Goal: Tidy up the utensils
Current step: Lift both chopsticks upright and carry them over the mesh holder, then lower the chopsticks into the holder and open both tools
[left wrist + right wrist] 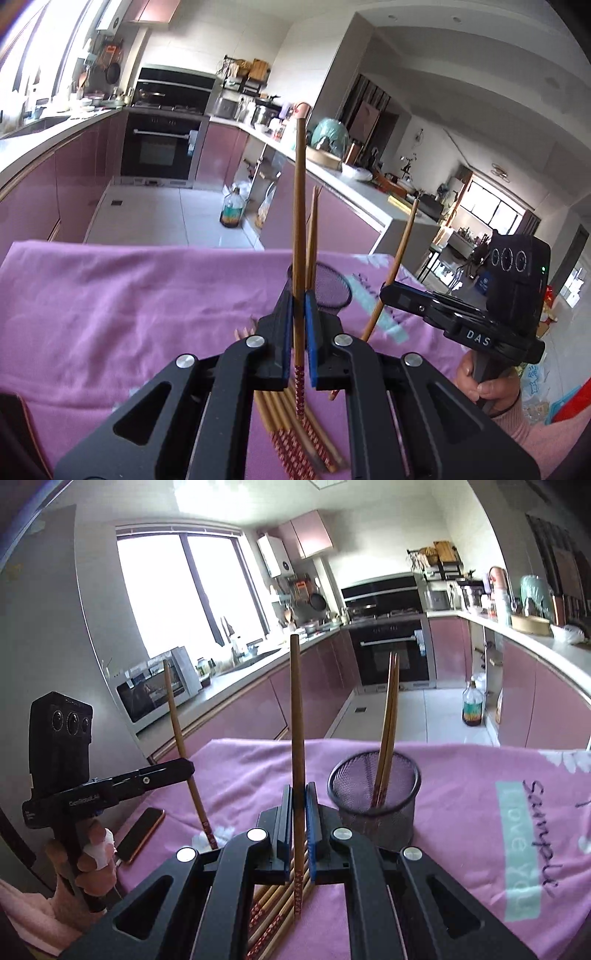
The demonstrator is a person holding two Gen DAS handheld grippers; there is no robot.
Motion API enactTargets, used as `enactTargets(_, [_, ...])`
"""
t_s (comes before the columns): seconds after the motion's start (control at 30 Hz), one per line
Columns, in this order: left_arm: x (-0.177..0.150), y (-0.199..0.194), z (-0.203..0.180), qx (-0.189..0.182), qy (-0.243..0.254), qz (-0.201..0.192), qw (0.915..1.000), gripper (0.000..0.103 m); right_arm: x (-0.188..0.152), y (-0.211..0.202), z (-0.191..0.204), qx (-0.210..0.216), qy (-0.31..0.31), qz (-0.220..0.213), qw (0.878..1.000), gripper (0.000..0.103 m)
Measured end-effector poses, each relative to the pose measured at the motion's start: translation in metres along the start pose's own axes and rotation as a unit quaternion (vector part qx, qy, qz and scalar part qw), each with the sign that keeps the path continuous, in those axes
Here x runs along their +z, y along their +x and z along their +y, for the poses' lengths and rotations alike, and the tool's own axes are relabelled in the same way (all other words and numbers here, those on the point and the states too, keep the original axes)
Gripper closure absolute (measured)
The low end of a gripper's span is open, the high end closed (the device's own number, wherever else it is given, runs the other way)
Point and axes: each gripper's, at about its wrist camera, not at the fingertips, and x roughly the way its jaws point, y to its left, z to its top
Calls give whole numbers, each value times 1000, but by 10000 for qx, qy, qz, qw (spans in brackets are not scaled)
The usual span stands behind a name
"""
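My left gripper [298, 295] is shut on one brown chopstick [300, 206], which stands nearly upright above the pink cloth [129, 295]. Right behind it is the black mesh cup [334, 291]. My right gripper [298, 790] is likewise shut on an upright chopstick [296, 709], left of the mesh cup [354, 812], where two chopsticks [389, 709] lean. Several loose chopsticks [273, 908] lie on the cloth below both grippers. Each view shows the other gripper off to the side, the right gripper [387, 290] and the left gripper [188, 766], each clamping its stick.
A phone [142, 834] lies at the cloth's left edge beside the hand on the left gripper's handle. Beyond the table's far edge are the tiled floor, a bottle [472, 705] on it, pink cabinets and an oven [391, 653].
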Motion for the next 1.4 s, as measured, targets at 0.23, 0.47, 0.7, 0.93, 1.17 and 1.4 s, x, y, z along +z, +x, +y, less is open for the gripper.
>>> enactTargets(0.23, [32, 9, -17, -89, 141, -405, 9990, 96, 21, -11, 1, -131, -198, -279, 9993, 98])
enactTargets(0.47, [55, 26, -36, -52, 300, -663, 9973, 96, 46, -15, -5, -243, -353, -517, 9977, 98])
enactTargets(0.7, [74, 43, -58, 72, 587, -844, 9947, 96, 66, -16, -8, -389, -483, -754, 9952, 98])
enactTargets(0.93, [68, 77, -69, 236, 677, -603, 9956, 96, 69, 0, -18, -600, -462, -702, 9947, 98])
enactTargets(1.17, [50, 111, -59, 410, 656, -85, 9970, 96, 58, 28, -35, -703, -268, -317, 9967, 98])
enactTargets(1.4, [39, 133, -50, 509, 755, 369, 9952, 96, 44, 47, -38, -785, -155, 124, 9967, 98])
